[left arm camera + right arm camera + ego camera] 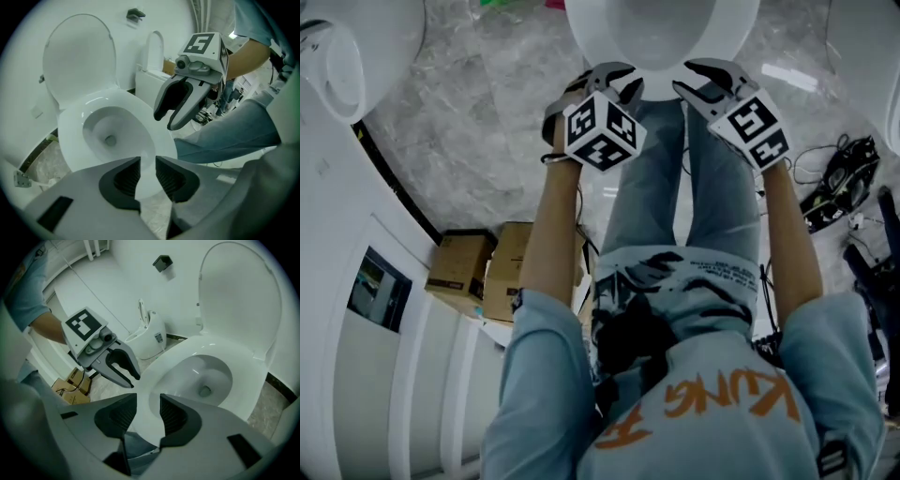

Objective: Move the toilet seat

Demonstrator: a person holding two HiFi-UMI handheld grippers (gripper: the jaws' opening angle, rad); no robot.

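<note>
The white toilet (661, 33) stands in front of the person's knees. Its lid (77, 56) (239, 301) is raised against the wall, and a broad white seat ring (136, 117) (173, 369) lies around the bowl. My left gripper (614, 80) (147, 161) hovers over the ring's front edge, its jaws a narrow gap apart with nothing pressed between the pads. My right gripper (703, 80) (148, 404) hangs beside it at the same edge, jaws wider apart and empty. Each shows in the other's view: the right gripper (166, 122) and the left gripper (132, 379).
Two cardboard boxes (464, 267) sit on the marble floor at the left, by a white panelled wall. Cables and dark gear (839, 178) lie at the right. A second white toilet (150, 338) stands further along the wall, under a black fitting (162, 262).
</note>
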